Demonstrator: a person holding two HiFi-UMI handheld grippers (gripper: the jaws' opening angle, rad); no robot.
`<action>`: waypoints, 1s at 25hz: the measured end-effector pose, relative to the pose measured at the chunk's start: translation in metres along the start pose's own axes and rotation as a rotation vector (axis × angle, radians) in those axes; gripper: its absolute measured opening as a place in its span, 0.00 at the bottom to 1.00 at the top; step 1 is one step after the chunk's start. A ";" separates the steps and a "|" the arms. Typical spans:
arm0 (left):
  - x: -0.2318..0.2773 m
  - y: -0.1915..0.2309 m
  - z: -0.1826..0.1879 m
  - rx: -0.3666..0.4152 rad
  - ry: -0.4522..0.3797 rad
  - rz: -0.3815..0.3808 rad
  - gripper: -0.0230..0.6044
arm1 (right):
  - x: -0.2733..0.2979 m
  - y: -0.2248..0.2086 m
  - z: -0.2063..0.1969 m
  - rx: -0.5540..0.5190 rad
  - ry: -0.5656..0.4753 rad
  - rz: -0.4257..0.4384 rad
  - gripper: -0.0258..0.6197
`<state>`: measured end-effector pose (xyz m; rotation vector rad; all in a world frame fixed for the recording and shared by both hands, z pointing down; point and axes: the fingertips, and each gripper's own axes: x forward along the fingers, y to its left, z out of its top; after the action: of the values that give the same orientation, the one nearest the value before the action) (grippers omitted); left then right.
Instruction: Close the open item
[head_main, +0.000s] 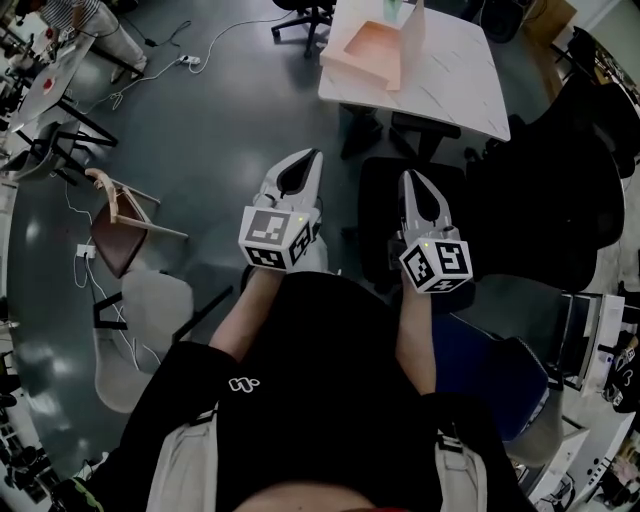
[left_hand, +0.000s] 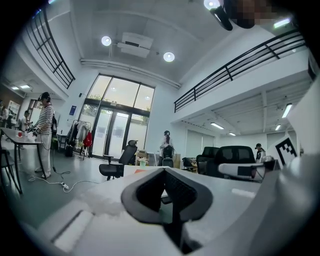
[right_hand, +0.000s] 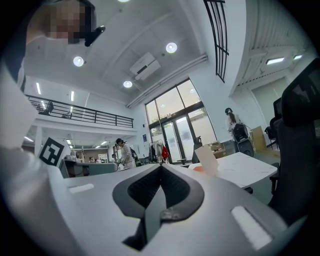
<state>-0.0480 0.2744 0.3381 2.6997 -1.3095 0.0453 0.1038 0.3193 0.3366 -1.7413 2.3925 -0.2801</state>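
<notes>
left claw (head_main: 308, 157): jaws together, nothing held, pointing level
right claw (head_main: 413, 180): jaws together, nothing held, level, beside the left one
black chair (head_main: 545, 215): just right of right claw
bench (head_main: 460, 85): white, ahead, well apart from both claws
box (head_main: 372, 50): on bench's left side, open, lid standing upright, pink inside

Two white claws with marker cubes: left claw (head_main: 308, 158), right claw (head_main: 412, 180)
One white square tabletop (head_main: 450, 95)
One open pale pink cardboard box (head_main: 365, 48)
At least three black office chairs (head_main: 555, 200)
One tipped wooden-framed chair with brown seat (head_main: 118, 243)
One pale grey plastic chair (head_main: 152, 303)
At least three standing people (left_hand: 45, 125) in left gripper view
Three round ceiling lamps (left_hand: 169, 56) in same view
</notes>
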 end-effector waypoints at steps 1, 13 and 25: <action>0.004 0.000 0.001 0.003 -0.002 -0.006 0.04 | 0.003 -0.004 0.002 0.000 -0.005 -0.006 0.04; 0.078 0.055 0.000 -0.023 0.003 -0.011 0.04 | 0.084 -0.039 0.000 -0.010 0.003 -0.026 0.04; 0.199 0.129 -0.025 -0.049 0.134 -0.061 0.04 | 0.209 -0.093 -0.029 -0.003 0.095 -0.092 0.04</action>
<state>-0.0247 0.0442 0.3947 2.6427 -1.1748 0.1814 0.1187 0.0943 0.3829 -1.8831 2.3804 -0.3802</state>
